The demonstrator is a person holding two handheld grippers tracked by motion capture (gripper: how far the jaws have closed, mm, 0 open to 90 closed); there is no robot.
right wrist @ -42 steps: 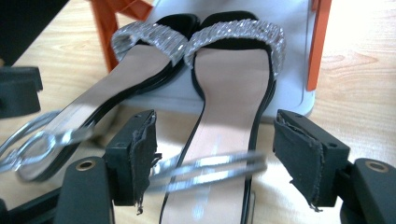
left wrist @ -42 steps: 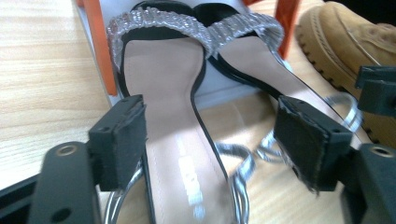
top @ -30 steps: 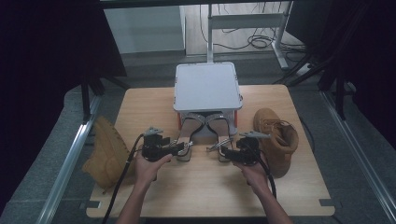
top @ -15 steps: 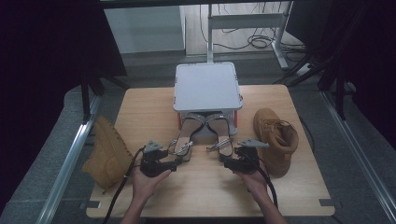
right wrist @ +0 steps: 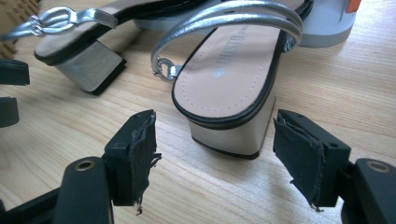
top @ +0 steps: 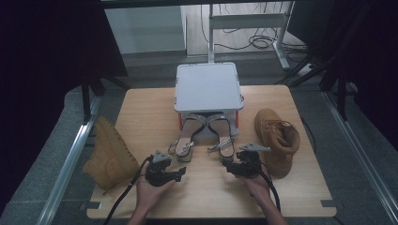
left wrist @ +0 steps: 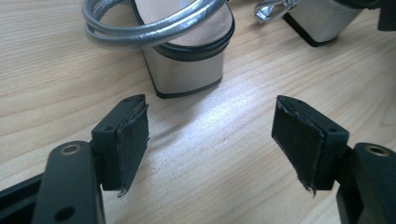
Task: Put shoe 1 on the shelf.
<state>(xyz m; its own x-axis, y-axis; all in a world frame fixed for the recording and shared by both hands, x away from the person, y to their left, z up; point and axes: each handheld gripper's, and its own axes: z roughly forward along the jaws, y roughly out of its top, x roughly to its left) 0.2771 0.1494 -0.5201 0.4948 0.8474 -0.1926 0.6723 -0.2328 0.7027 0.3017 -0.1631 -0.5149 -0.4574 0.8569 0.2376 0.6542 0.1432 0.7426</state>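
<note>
Two silver block-heeled sandals, side by side, toes tucked under a white square-lidded box [top: 209,87], heels toward the claws. Left sandal [top: 187,138] just ahead of the left claw [top: 177,174]: glossy doubled silver strap, pale insole, black-edged sole, brushed metallic heel. Right sandal [top: 222,136] just ahead of the right claw [top: 229,165]: same build, printed lettering on the insole, small ring buckle on the strap. Heel close beyond the right claw's tips, untouched. Both claws spread wide, gripping nothing, each with two black jaws faced in frayed dark padding, held low over the pale wood-grain tabletop [top: 150,112], one hand behind each. Two tan suede lace-up boots: one [top: 278,140] upright just beside the right claw, outboard; the other [top: 109,153] on its side, well outboard of the left claw, at the tabletop's edge.
</note>
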